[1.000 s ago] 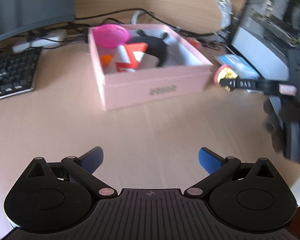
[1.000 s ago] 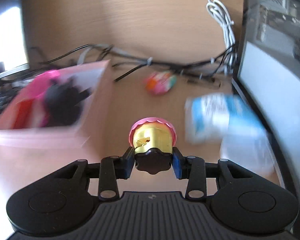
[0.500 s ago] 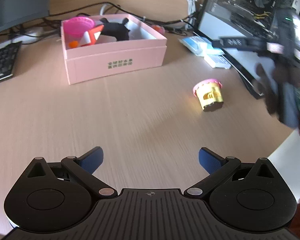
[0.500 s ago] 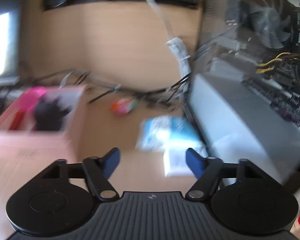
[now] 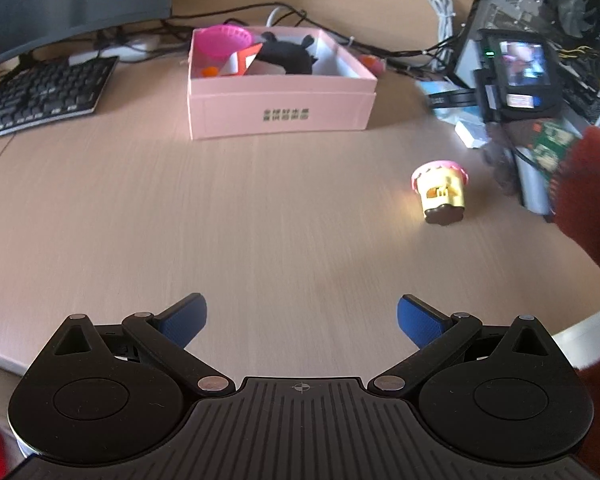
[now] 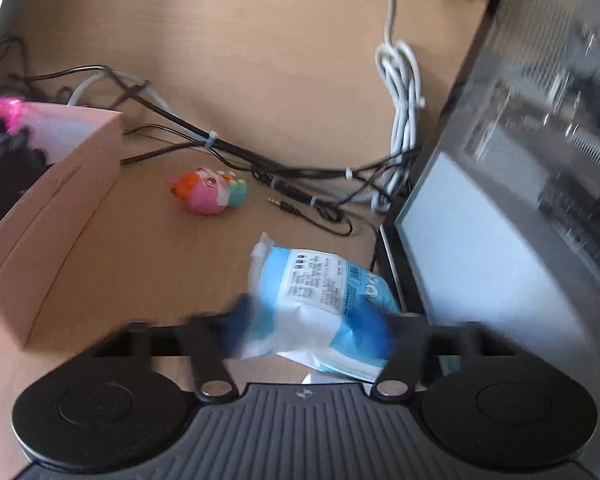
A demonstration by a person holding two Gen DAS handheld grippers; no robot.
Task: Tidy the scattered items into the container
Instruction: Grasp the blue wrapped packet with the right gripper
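Your pink box (image 5: 280,110) sits in the upper middle of the left wrist view and already holds several things: a magenta bowl (image 5: 224,40) at its upper left, an orange-and-white piece (image 5: 242,62) beside it, and a black soft toy (image 5: 288,56) in the middle. So part of the tidying is done.

Three items remain on the desk (image 5: 180,220). The cupcake toy (image 5: 440,194), pink-topped with a yellow body, lies at centre right of the left wrist view, well apart from the box and near the red sleeve (image 5: 588,192). The small pink-and-orange toy (image 6: 208,192) rests left of centre in the right wrist view, just beside the box's far corner and close to the tangle of cables (image 6: 260,160). The blue-and-white packet (image 6: 320,300) lies at lower centre of that view.

Your right gripper (image 6: 308,328) is closing on that packet: the blurred blue pads sit on either side of it and appear to press into the wrapper, so you seem to be taking it next. Your left gripper (image 5: 300,316) is spread wide at the bottom of its frame, empty above bare desk.
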